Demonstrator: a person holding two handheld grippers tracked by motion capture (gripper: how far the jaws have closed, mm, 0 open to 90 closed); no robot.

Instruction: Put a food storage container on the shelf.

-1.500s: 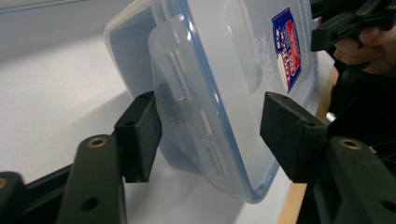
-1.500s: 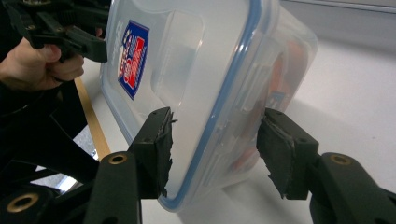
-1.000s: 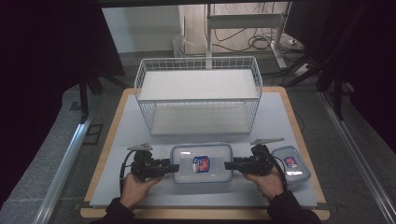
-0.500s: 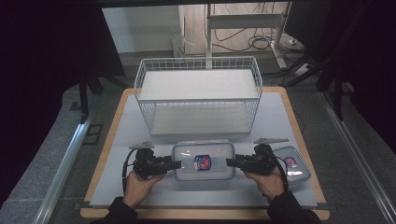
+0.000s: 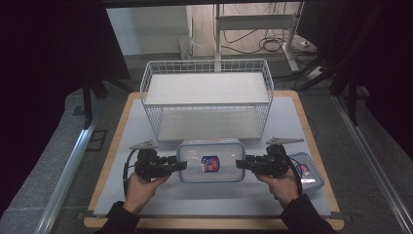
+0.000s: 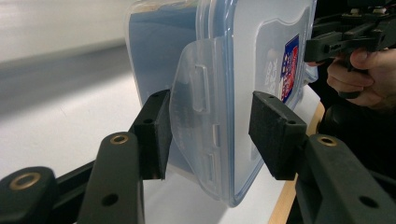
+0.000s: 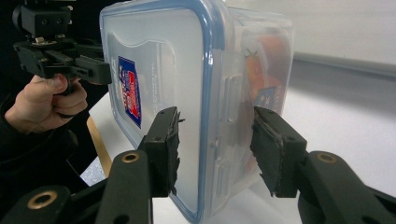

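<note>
the lidded plastic container (image 5: 210,161) now sits a little nearer the wire basket (image 5: 207,100) than a second ago, held at each end between the left gripper (image 5: 181,165) and right gripper (image 5: 240,164), jaws clamped on its end latches, so the carry looks underway.

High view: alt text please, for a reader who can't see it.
Two hand-held grippers, left gripper and right gripper, grip opposite ends of a clear lidded container on a grey mat. A white wire basket stands behind it; a second container lid lies at right.
</note>
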